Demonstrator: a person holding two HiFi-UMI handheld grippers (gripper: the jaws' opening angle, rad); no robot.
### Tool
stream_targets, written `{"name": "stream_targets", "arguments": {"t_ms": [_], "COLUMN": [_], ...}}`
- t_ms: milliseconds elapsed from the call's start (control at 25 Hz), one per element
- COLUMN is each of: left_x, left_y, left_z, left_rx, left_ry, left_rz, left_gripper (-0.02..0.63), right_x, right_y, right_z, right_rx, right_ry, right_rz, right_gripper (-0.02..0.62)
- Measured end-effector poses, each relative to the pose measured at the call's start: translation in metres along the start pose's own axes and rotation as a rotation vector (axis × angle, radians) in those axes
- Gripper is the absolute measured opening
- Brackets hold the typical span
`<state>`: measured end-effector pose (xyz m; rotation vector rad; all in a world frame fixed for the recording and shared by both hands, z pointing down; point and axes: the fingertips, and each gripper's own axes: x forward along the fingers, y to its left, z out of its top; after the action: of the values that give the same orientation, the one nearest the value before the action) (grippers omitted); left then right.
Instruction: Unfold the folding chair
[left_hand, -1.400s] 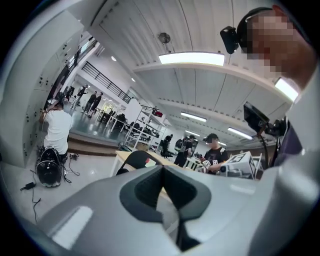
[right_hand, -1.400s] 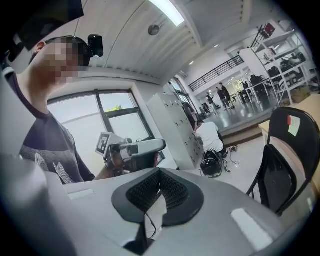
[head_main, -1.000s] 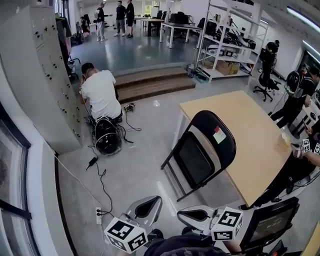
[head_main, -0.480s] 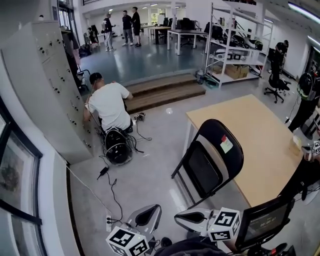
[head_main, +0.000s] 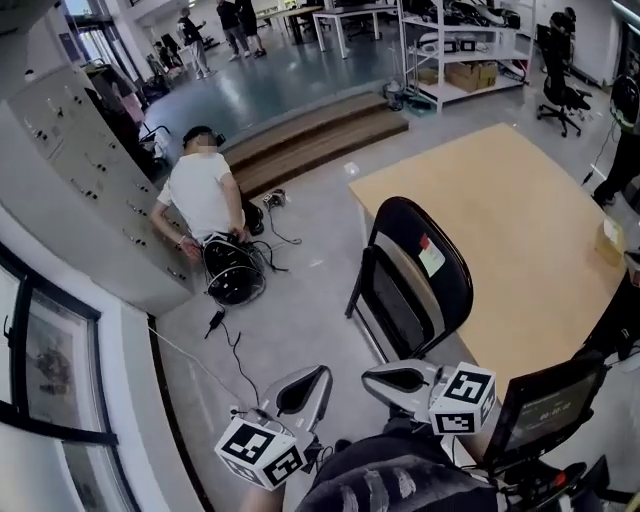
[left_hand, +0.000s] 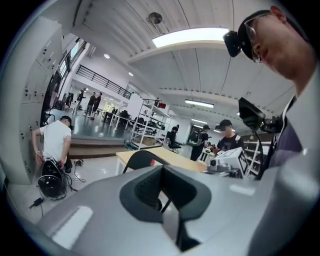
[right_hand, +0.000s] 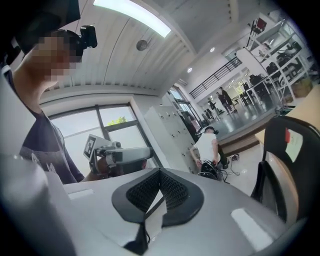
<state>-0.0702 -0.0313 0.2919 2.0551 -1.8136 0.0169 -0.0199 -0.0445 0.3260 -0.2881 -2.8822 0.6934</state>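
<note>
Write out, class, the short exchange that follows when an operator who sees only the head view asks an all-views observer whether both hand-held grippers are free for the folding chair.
Operator: Is the left hand-held gripper holding anything?
Observer: No. Its own view shows the jaws shut together, with nothing between them.
Operator: And the right hand-held gripper?
Observer: Shut and empty too. In its view the folding chair stands apart from it, off to the right.
</note>
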Motion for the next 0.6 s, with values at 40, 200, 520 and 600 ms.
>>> {"name": "stream_targets", "arguments": {"t_ms": [40,200,520,600], "left_x": [0.017,0.063,0.108,0.114], "left_y": [-0.005,-0.020,-0.021,-0.017], "left_z": [0.001,0.006,0.001,-0.002], "left_rx": [0.008,0.026,-0.004,0.000], "left_ry": [0.001,0.039,0.131,0.137], "left_rz": [0.000,0.014,-0.010,-0.014], "left_gripper": [-0.012,-0.012,-0.012,-0.012], "right_x": [-0.011,-0.046,-0.129,-0.149], "right_y": [-0.018,-0.076,-0.219,-0.251], "right_z": [0.005,0.024,0.028,0.025], "right_rx": [-0.007,-0.003,-0.110,-0.173], "right_ry": [-0.006,-0.027,0.090,0.158], "right_rz": [-0.009,-0.058,-0.611,-0.761], "right_gripper": [0.002,0.002,0.003,0.056]}}
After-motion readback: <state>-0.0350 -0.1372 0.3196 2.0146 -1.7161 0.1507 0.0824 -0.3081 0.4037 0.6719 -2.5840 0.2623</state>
